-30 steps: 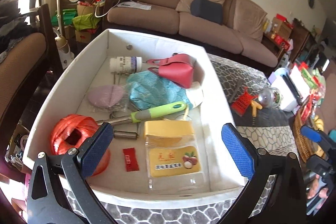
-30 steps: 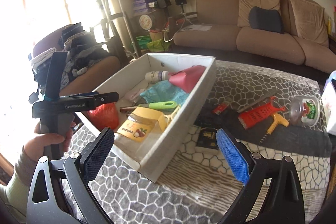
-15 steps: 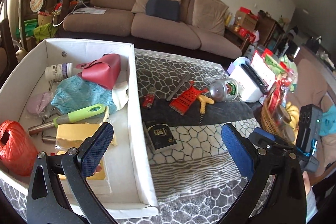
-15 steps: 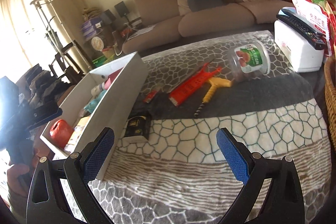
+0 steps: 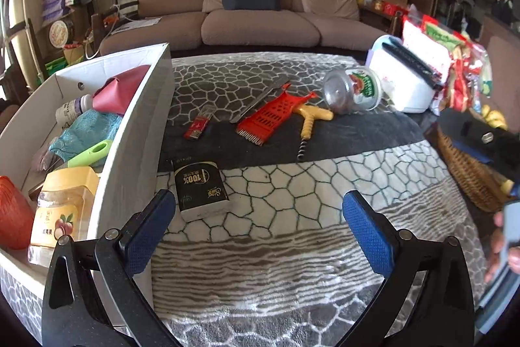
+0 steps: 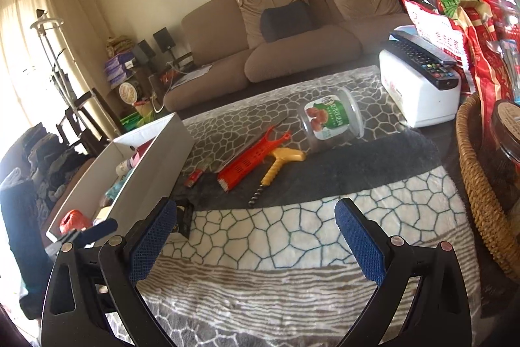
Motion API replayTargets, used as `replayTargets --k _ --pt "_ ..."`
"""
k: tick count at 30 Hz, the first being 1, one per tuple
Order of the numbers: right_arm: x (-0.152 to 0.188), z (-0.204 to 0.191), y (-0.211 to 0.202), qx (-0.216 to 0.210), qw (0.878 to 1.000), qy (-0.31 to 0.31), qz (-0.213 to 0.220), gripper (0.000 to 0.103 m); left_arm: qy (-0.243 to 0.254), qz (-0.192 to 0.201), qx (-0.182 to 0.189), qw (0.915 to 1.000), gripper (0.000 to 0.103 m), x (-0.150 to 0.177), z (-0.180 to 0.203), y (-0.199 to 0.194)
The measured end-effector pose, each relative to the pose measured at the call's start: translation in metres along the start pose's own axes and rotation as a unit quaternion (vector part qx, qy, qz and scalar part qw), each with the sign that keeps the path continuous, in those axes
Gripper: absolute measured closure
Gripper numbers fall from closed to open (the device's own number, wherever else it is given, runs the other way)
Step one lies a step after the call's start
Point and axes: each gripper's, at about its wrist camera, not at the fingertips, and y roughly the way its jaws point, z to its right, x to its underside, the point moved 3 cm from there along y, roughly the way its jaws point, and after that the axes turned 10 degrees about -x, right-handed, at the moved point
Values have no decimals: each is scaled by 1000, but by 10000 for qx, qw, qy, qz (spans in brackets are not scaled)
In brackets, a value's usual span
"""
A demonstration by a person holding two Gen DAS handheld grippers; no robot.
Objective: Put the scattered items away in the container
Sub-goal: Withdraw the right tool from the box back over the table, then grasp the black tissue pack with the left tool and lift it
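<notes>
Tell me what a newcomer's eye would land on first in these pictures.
Probably the bright red grater lying mid-table on the patterned cloth, with the yellow-handled corkscrew just right of it. Next, the white box at the left edge, already crowded with items, and the clear jar tipped on its side beyond the corkscrew.

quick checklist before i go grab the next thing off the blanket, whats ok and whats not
1. Left gripper open and empty: ok.
2. Right gripper open and empty: ok.
3. Items left outside the white box: not ok. The black packet, red grater, yellow corkscrew, small red packet and clear jar lie on the blanket.
4. Nearest target: ok. The black packet lies flat just ahead of the left gripper, close beside the box wall.
5. Room in the box: cannot tell; the near end looks crowded.
6. Jar lies on its side and might roll: cannot tell.
</notes>
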Motion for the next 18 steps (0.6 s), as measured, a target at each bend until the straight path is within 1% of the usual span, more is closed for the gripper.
replayTargets --k 3,5,7,10,12,13,14,16,17,18 --pt "-2 13 -9 -61 9997 242 73 3 -40 -86 -551 9984 0 4 6 23" --pt "-2 18 -12 -109 9993 350 76 3 -214 -174 -943 9952 0 6 2 40" --pt "-4 20 -15 -120 9993 336 75 3 -389 -357 -1124 9923 0 11 -2 57" --pt "-5 20 -18 -166 9993 330 69 3 -392 -531 -1438 9874 0 17 -1 77" --pt "-5 19 -18 -220 9991 346 45 3 -570 -807 -1350 9859 0 21 -4 94" --pt "-5 18 -16 -243 9991 347 26 3 -746 -962 -1196 9853 0 23 -7 102" --pt "-5 16 -15 -263 9991 338 14 3 -948 -1017 -1023 9850 0 22 -12 106" --pt "-5 13 -13 -283 9992 294 -25 3 -979 -1057 -938 9851 3 18 -12 110" --pt "-5 12 -12 -297 9992 276 -46 3 -945 -1064 -923 9855 5 16 -11 112" --pt "-4 11 -11 -314 9991 267 -73 3 -925 -1034 -934 9859 14 14 -11 112"
